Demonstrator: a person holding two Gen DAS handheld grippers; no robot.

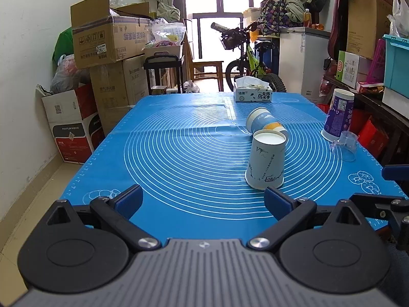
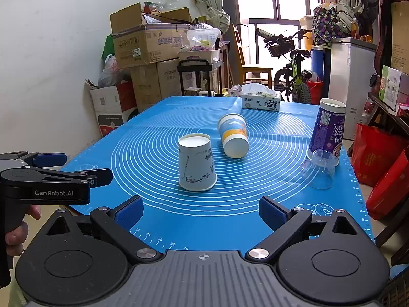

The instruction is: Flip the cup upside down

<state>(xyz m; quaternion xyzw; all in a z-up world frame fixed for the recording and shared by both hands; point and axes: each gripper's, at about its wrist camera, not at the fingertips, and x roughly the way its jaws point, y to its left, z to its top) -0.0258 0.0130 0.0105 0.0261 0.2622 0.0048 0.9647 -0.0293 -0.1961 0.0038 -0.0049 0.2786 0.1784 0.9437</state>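
A white paper cup with ink drawings (image 1: 265,160) (image 2: 196,162) stands upside down on the blue mat (image 1: 179,153) (image 2: 153,138). A blue and orange paper cup (image 1: 264,122) (image 2: 234,135) lies on its side just behind it. A tall purple cup (image 1: 337,113) (image 2: 327,130) stands upside down at the right edge, with a clear plastic cup (image 1: 345,147) (image 2: 319,170) upside down in front of it. My left gripper (image 1: 204,200) is open and empty, near the white cup. My right gripper (image 2: 202,211) is open and empty, just short of the white cup.
A tissue box (image 1: 253,92) (image 2: 260,101) sits at the mat's far edge. The left gripper's body (image 2: 46,179) shows at the left of the right wrist view. Cardboard boxes (image 1: 107,41), a bicycle (image 1: 253,58) and a white cabinet (image 1: 304,58) stand beyond the table.
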